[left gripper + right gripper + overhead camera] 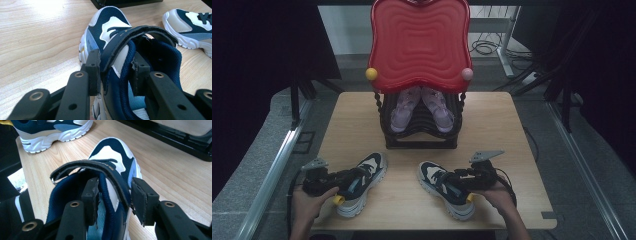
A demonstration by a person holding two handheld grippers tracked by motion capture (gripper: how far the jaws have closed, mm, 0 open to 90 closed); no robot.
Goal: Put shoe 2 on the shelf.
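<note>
— Where are your tongs right now?

— Both are down at the near edge of the worktop (pixel 492 115). My left tongs (pixel 115 72) straddle the collar of the left sneaker (pixel 362 182): one jaw sits outside the shoe against the strap and side, the other inside the opening, so they are pinching that side wall.

— And the right?

— My right tongs (pixel 113 200) are on the right sneaker (pixel 444 187). One jaw is inside the opening against the padded collar; the outer jaw stands just off the strap (pixel 100 168) with a small gap, so the jaws are spread around the wall rather than pressed on it.

— How do the shoes lie?

— Both are upright on their soles, toes pointing to the far side, well apart from each other, with the navy straps lifted in a loop.

— What's behind them?

— A black rack (pixel 419 135) at the far middle, holding a pair of pale pink shoes (pixel 422 107), under a red wavy tray (pixel 419 42) tilted up on top.
</note>
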